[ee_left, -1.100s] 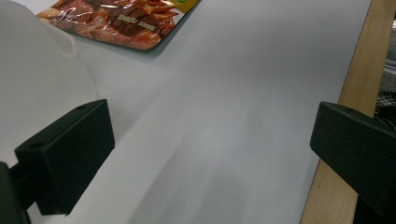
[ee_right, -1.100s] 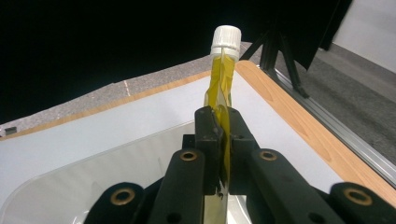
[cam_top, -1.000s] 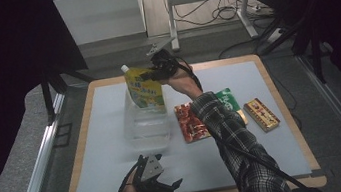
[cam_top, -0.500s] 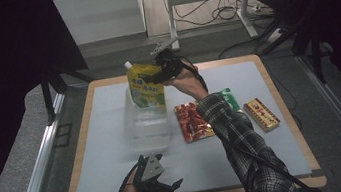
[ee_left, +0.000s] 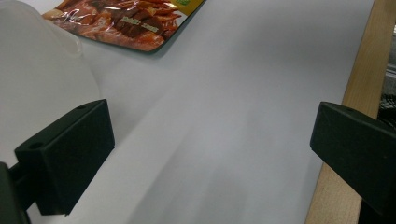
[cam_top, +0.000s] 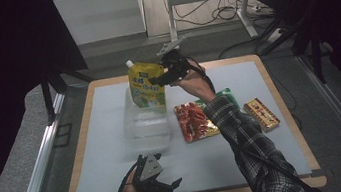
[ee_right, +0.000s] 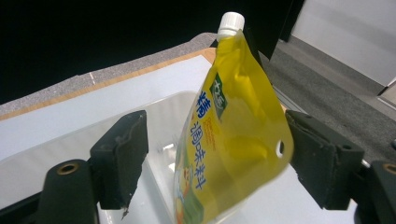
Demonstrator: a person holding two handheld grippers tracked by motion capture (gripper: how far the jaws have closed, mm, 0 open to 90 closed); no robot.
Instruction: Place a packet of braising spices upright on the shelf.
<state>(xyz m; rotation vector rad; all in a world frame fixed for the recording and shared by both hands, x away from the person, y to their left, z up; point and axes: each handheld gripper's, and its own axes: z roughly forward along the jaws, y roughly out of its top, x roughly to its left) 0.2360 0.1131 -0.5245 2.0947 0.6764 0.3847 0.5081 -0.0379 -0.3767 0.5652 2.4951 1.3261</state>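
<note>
A yellow spouted pouch [cam_top: 147, 85] [ee_right: 229, 140] with a white cap stands tilted in the far end of a clear plastic container [cam_top: 146, 124] [ee_right: 154, 121]. My right gripper [cam_top: 156, 82] [ee_right: 217, 140] is beside the pouch's upper part. Its jaws have just been opening and now stand apart with the pouch between them; the left jaw is clear of it. My left gripper [cam_top: 171, 187] [ee_left: 210, 140] rests open near the table's front edge, nothing between its jaws, with the container's wall [ee_left: 32, 84] at its left.
A red snack packet [cam_top: 194, 120] [ee_left: 116, 23] lies right of the container, a green packet [cam_top: 227, 98] partly under the sleeve, and a brown-gold bar [cam_top: 261, 114] farther right. A white mat [cam_top: 248, 161] covers the wooden board [ee_left: 345, 140].
The right gripper's jaws have opened off the pouch and the hand has shifted slightly. The pouch stays leaning in the container. The left gripper has not moved.
</note>
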